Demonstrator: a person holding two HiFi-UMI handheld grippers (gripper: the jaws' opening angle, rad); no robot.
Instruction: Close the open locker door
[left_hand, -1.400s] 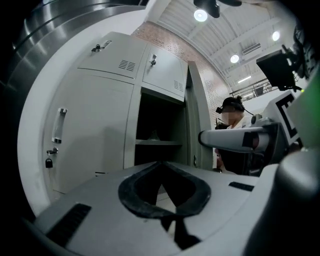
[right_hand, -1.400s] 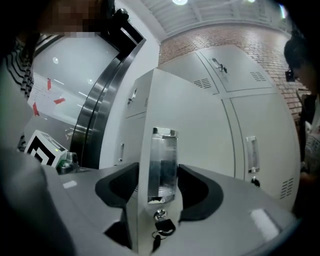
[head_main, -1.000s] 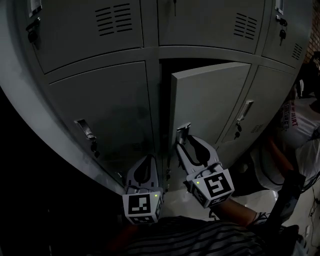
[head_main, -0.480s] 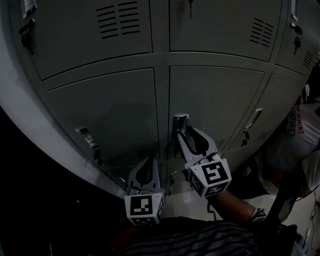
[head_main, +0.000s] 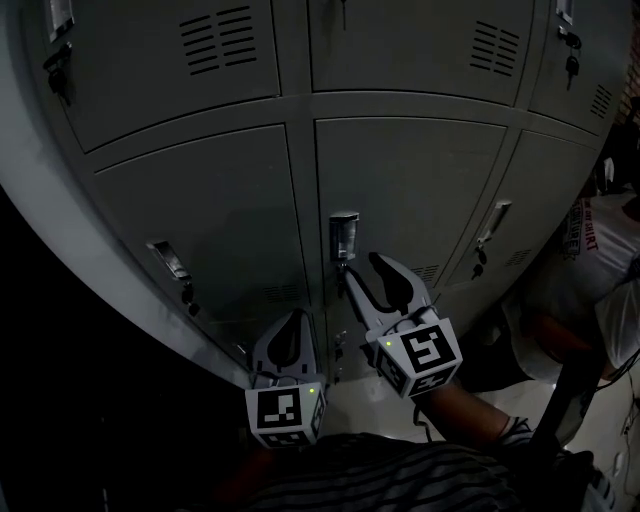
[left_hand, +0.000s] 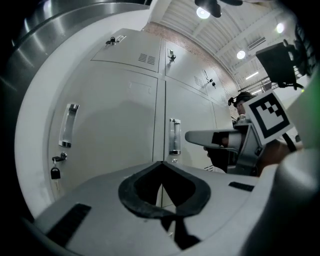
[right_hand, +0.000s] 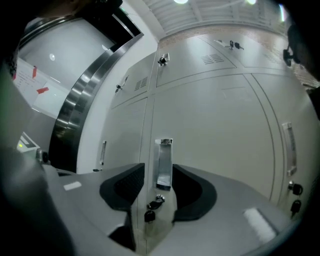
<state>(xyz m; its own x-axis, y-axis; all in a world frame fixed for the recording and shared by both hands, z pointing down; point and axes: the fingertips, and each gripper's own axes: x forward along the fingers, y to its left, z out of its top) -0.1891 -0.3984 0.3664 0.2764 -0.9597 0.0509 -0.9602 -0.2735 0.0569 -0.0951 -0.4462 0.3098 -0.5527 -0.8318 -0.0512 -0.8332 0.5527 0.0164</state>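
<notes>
The middle locker door (head_main: 410, 190) lies flush with its neighbours, closed. Its upright metal handle (head_main: 343, 236) sits at the door's left edge, with a key and a small padlock (right_hand: 149, 210) hanging below. My right gripper (head_main: 364, 266) hovers just below and in front of the handle. Its jaws are opening and its pads stand clear of the metal. In the right gripper view the handle (right_hand: 164, 164) shows in the gap between the jaws of that gripper (right_hand: 159, 168). My left gripper (head_main: 291, 328) hangs lower left with its jaws together and nothing in them (left_hand: 161, 164).
Grey lockers surround the closed one, each with its own handle (head_main: 166, 258) (head_main: 493, 222) and dangling padlocks. A person in a white printed shirt (head_main: 596, 245) sits at the right, close to the lockers. A pale floor (head_main: 520, 400) shows below the lockers.
A second ago the middle door stood ajar with my right gripper at its handle. It swung shut, and the right gripper has since drawn slightly back. The left gripper has stayed put.
</notes>
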